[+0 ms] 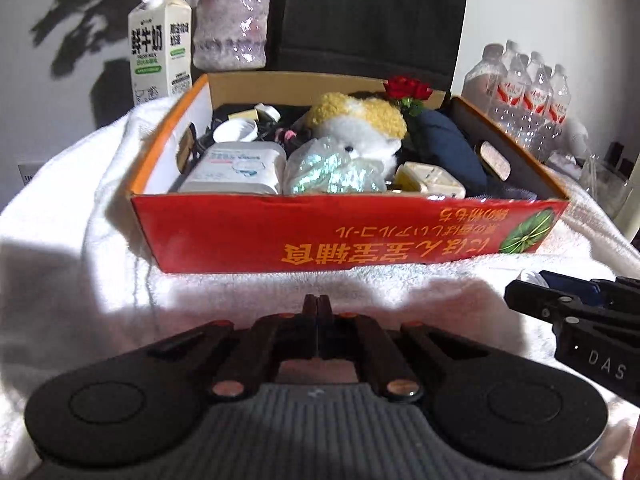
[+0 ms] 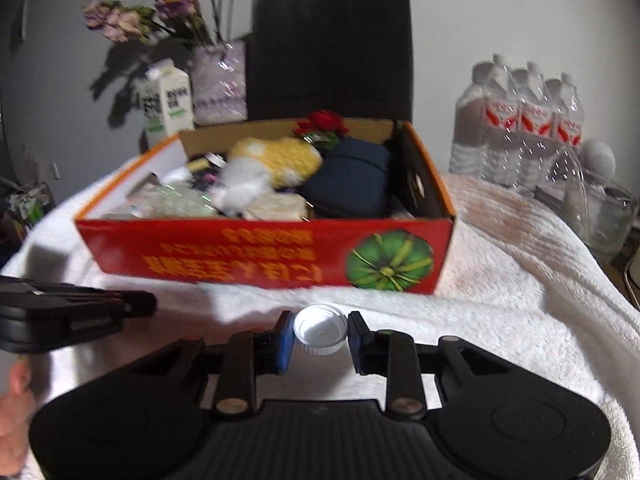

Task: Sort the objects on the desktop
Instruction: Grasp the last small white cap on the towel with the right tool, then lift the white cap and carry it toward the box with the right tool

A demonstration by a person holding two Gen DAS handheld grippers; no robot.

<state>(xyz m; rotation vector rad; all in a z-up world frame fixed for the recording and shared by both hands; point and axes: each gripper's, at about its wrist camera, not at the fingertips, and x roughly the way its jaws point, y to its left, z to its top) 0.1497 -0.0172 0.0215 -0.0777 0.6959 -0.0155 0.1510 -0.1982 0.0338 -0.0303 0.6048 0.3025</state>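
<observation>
- Between the blue pads of the right gripper (image 2: 321,334) sits a white bottle cap (image 2: 320,330), hollow side up, low over the white towel (image 2: 520,280); the pads look to be pressing its ridged rim, a hold that suits carrying it.
- Just beyond stands the red cardboard box (image 1: 348,236), likely its destination, already crowded: plush toy (image 1: 360,128), wipes pack (image 1: 236,168), crinkled bag (image 1: 332,168), navy pouch (image 1: 448,140).
- Left gripper (image 1: 318,304) hovers alongside, jaws pressed together on nothing.
- Near wall of the box must be cleared first.
- Milk carton (image 1: 160,44), vase (image 1: 232,28) and water bottles (image 1: 524,92) stand behind, well apart.
</observation>
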